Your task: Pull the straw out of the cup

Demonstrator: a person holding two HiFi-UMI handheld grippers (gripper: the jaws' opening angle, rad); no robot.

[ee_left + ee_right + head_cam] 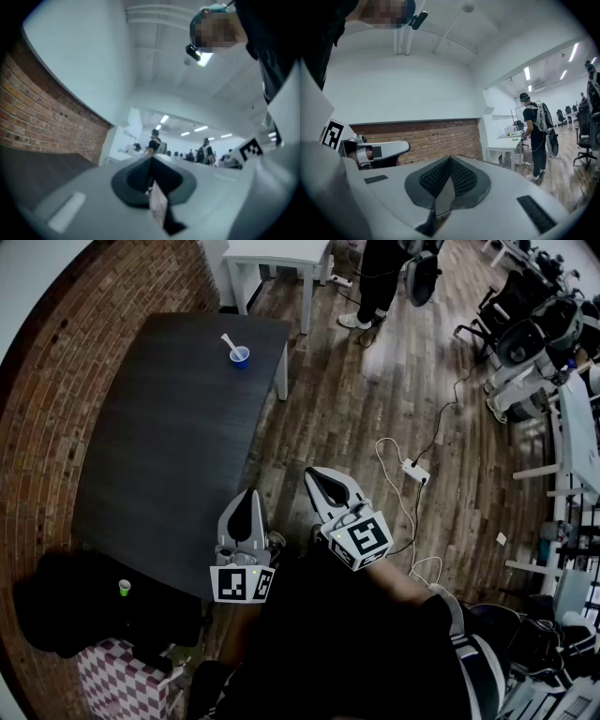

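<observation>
A brick wall [56, 381] runs down the left side, and a small green cup [124, 588] sits on a dark heap near the bottom left. The dark tabletop [169, 456] stretches away from the person. At its far end, near the right edge, stands the blue cup [241, 356] with the white straw [228, 341] in it, leaning to the left, well apart from both tongs. The left tongs [247, 495] hang just beside the tabletop's right edge near the person, clenched tip to tip with nothing between them. The right tongs [315, 474] hang close beside them over the wooden floor [375, 409], also clenched and empty. Farther right a white power strip [415, 470] lies on the floor with its cable. A white table [281, 259] and a standing person [380, 282] show at the top, and office chairs [525, 334] at the right.
</observation>
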